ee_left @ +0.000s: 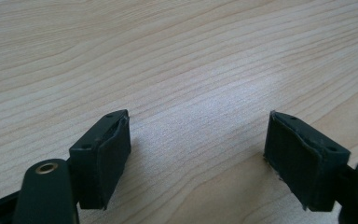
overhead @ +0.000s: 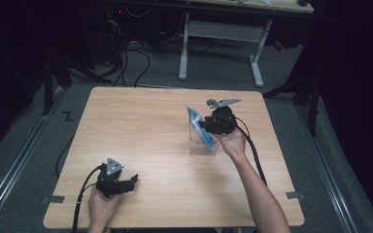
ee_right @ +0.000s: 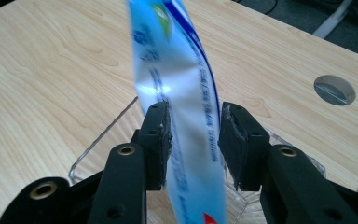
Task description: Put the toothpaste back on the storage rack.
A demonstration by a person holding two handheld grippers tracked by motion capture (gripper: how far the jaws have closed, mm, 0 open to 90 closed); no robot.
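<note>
A blue and silver packet (overhead: pixel 197 124) (ee_right: pixel 179 93) stands upright and tilted in a clear plastic container (overhead: pixel 203 146) (ee_right: pixel 100 140) at the right middle of the wooden table (overhead: pixel 145 131). My right gripper (overhead: pixel 203 125) (ee_right: pixel 195 128) reaches in from the right with the packet between its pads. The left pad touches the packet, a thin gap shows at the right pad, and the packet looks blurred. My left gripper (overhead: pixel 133 181) (ee_left: pixel 198 140) rests near the front left of the table, jaws wide open over bare wood.
A round grey cable port (ee_right: pixel 334 89) sits in the tabletop beyond the container. A desk with white legs (overhead: pixel 257 58) and cables on the floor (overhead: pixel 141 63) lie past the table's far edge. Darkness surrounds the sides.
</note>
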